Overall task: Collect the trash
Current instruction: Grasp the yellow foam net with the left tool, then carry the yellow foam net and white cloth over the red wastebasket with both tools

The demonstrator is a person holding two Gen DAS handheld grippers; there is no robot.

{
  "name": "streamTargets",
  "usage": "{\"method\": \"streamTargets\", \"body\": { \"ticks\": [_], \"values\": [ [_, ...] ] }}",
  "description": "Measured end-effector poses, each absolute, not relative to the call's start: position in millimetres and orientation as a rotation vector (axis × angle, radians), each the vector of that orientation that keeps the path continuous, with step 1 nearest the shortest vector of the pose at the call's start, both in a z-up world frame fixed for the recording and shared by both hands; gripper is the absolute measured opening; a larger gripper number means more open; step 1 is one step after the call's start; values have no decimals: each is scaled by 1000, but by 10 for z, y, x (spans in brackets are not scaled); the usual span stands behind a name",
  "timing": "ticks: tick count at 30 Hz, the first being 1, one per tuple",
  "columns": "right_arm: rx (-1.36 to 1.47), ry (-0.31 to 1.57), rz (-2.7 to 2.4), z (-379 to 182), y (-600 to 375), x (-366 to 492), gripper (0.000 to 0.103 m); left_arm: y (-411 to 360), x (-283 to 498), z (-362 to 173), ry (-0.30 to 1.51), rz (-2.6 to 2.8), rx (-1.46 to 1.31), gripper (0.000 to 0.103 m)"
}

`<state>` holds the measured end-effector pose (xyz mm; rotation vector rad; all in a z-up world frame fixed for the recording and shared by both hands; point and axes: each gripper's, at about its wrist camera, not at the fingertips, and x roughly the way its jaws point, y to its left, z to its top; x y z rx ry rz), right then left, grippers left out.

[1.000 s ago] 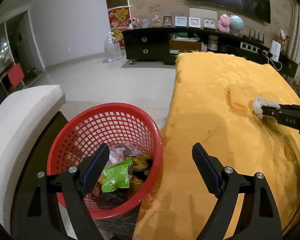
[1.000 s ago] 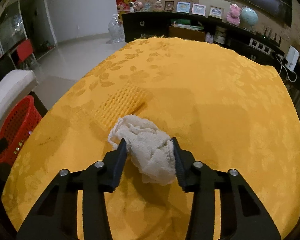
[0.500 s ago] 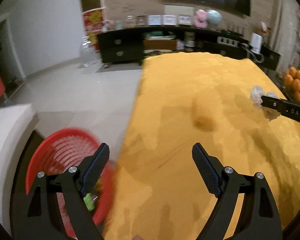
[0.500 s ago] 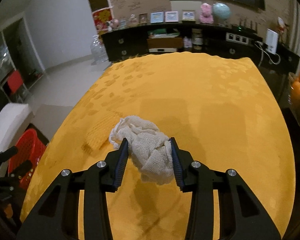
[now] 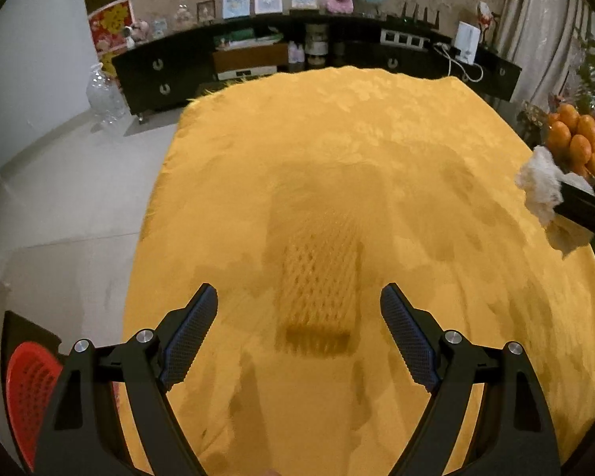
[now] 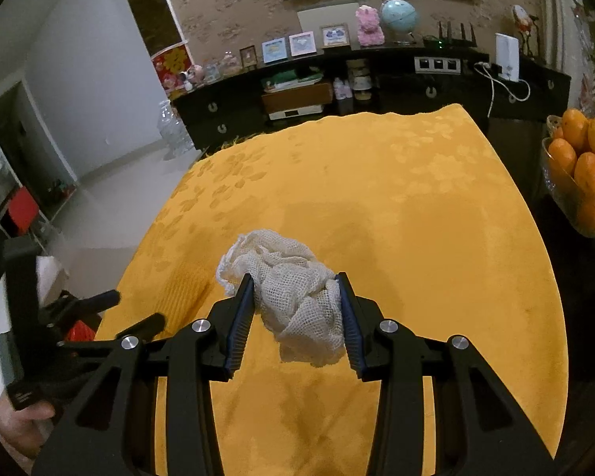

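White mesh netting, a crumpled wad [image 6: 293,289], is sitting pinched in the right gripper [image 6: 296,317] jaws above the yellow-clothed desk [image 6: 436,238], ready for binning. The left gripper [image 5: 297,341], jaws spread wide and empty, is lining up on the yellow foam fruit net [image 5: 319,277]; the red plastic basket [image 5: 27,388] is waiting beside the desk.

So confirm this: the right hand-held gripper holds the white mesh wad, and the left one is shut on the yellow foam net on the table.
Not quite. The left hand-held gripper is open, its jaws apart on either side of the yellow foam net, as the left wrist view shows. The right hand-held gripper does hold the white mesh wad.
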<state>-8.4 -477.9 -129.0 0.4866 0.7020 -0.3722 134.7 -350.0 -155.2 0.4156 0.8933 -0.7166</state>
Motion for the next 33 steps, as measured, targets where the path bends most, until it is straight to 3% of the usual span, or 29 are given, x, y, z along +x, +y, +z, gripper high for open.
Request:
{"method": "streamTargets", "body": {
  "ticks": [4, 14, 20, 33],
  "values": [
    [496, 702, -368, -1300, -4809, -65, 40, -3662, 1373, -1660, 901, -724, 467, 80],
    [497, 717, -366, -1366, -4829, -26, 40, -3739, 1414, -1787, 921, -738, 464, 38],
    [489, 730, -362, -1411, -4813, 16, 40, -3662, 1383, -1716, 903, -762, 434, 23],
    [428, 737, -324, -1429, -4625, 110, 40, -3128, 1246, -1348, 849, -755, 339, 22]
  ]
}}
